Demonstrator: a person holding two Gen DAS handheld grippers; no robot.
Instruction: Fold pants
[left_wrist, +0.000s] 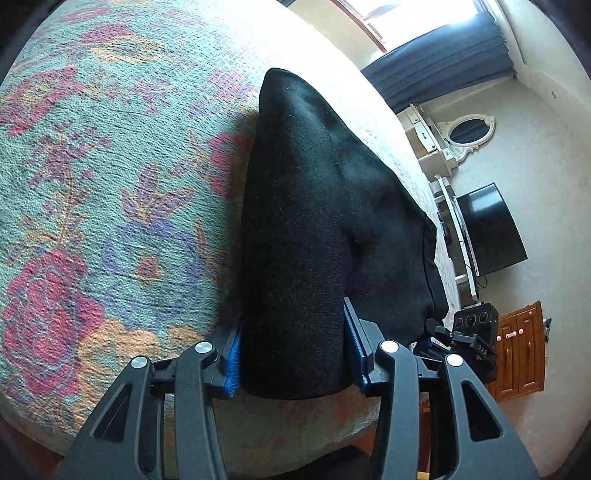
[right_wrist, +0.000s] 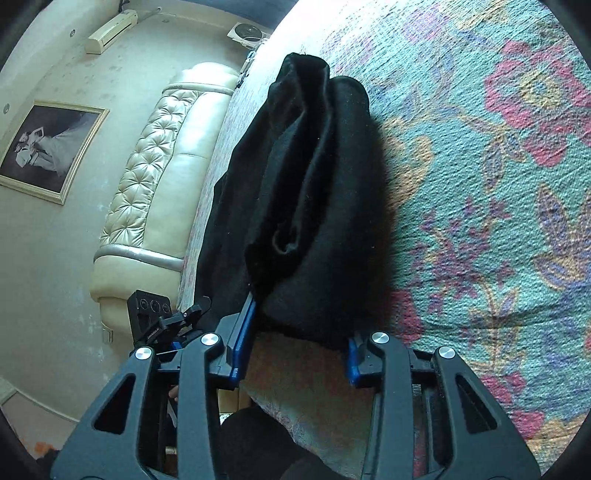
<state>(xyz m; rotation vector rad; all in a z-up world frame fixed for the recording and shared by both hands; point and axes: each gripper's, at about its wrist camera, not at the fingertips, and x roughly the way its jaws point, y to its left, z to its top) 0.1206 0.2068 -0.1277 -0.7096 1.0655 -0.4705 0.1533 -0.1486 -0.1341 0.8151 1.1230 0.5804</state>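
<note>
- Pants, black and thick, lie bunched lengthwise on a bed under a floral bedspread in teal, pink and orange.
- In the left wrist view the cloth runs from the 6 o'clock edge up toward 12 o'clock, narrowing to a rounded end, with the bedspread spread out at 9 o'clock.
- The left gripper is clamped on the near end of the pants: both blue pads press the fabric from either side, at a middling width.
- The right gripper holds the other near portion of the pants; its left blue pad lies against the cloth, and the right one is tucked under the hem.
- In the right wrist view the layered folds climb toward 12 o'clock, with an open tube of fabric showing in the middle.
- Each view catches the other gripper just beside the garment: at 4 o'clock from the left wrist, at 8 o'clock from the right.
- A cream tufted headboard sits at 9 o'clock in the right view; a dark television at 3 o'clock in the left.
</note>
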